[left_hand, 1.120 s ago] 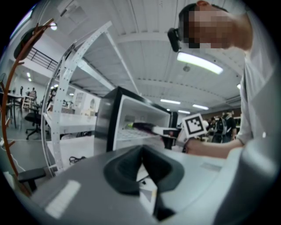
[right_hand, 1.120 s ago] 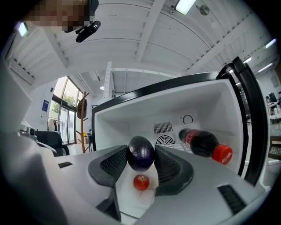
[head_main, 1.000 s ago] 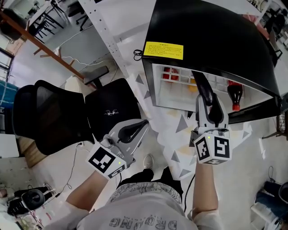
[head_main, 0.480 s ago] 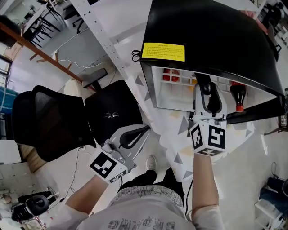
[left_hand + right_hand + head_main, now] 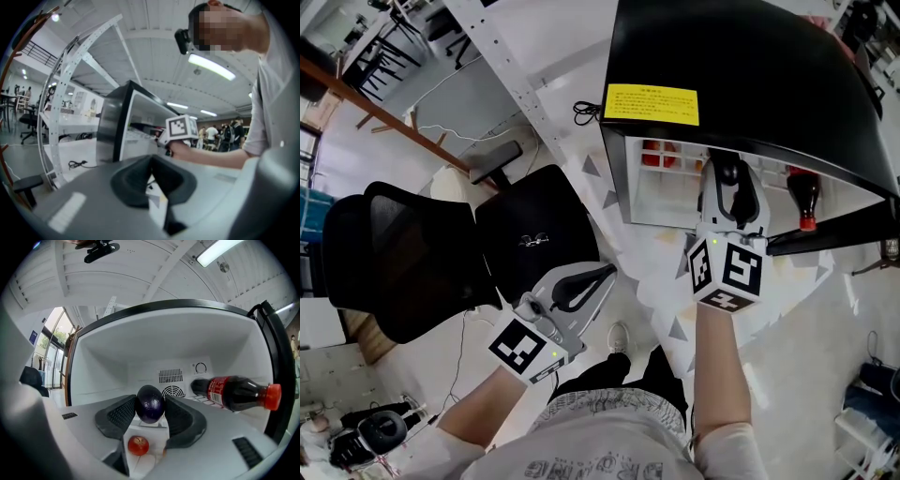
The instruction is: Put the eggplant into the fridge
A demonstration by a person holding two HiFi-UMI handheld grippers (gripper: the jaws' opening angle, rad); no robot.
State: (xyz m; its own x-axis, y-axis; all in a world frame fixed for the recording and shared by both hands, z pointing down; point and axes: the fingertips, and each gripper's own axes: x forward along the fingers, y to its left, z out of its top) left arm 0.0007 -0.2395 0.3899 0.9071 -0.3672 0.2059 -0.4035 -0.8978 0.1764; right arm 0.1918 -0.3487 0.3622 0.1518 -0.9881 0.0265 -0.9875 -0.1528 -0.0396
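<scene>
1. Fridge (image 5: 750,75): a black cabinet with a white interior. The door is open. All positions below are given relative to the fridge.

2. Office chair (image 5: 441,244): black, standing on the floor to the left of the fridge and well apart from it.

3. My right gripper (image 5: 727,183): extended into the open front of the fridge, with its marker cube just outside the opening. The fingers (image 5: 119,416) are pinching the eggplant, one pad pressed on each side.

4. My left gripper (image 5: 586,278): held outside the fridge, in front of it and to its lower left, near the chair. In the left gripper view the fingers (image 5: 129,180) are pressed together at the tips, and nothing sits between them.

5. Cola bottle (image 5: 234,392): dark, with a red label and a red cap. It is at the right side of the fridge interior, to the right of the eggplant and apart from it.

6. Yellow label (image 5: 651,104): fixed to the top face of the fridge, close to its front left edge.

7. Eggplant (image 5: 150,404): dark purple, round and glossy. It is inside the fridge, clamped at the tips of my right fingers. It hangs clear of the interior floor, in front of the vent grilles on the back wall.

8. Small red round fruit (image 5: 138,445): resting on the white interior floor of the fridge, below the eggplant and not touching it.
</scene>
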